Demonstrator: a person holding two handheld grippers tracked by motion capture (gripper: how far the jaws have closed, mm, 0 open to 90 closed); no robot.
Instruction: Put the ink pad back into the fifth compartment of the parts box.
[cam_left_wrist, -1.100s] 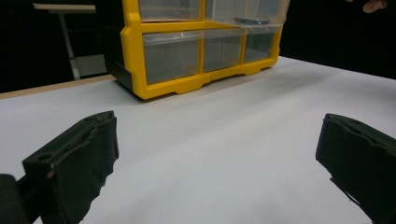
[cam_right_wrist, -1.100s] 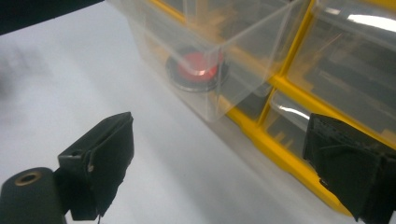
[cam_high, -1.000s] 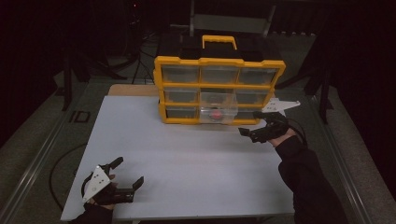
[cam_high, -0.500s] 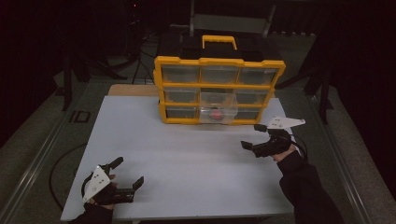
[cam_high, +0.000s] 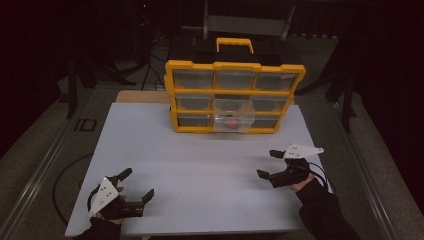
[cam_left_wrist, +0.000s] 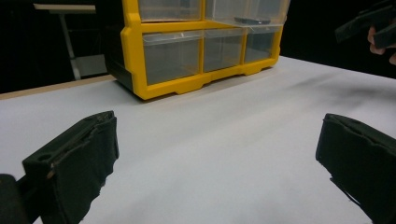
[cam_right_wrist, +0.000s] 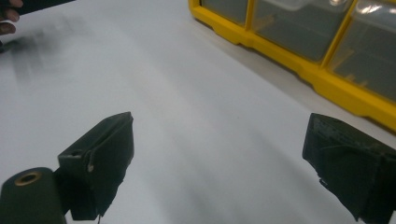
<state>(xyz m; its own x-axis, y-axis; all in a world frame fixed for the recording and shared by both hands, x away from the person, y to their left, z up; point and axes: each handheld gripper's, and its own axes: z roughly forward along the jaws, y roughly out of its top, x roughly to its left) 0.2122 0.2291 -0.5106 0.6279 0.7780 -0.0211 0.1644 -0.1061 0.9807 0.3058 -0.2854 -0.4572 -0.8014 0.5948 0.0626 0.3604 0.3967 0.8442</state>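
A: Where is the yellow drawer cabinet (cam_high: 234, 95)?
B: Upper centre of the high view, at the far edge of the white table (cam_high: 200, 165). Its middle drawer (cam_high: 234, 116) sticks out, with a small red object (cam_high: 231, 122) inside.
A: And the grippers?
B: Left gripper (cam_high: 136, 186) is lower left, right gripper (cam_high: 267, 164) lower right. Both have jaws spread wide, holding nothing.
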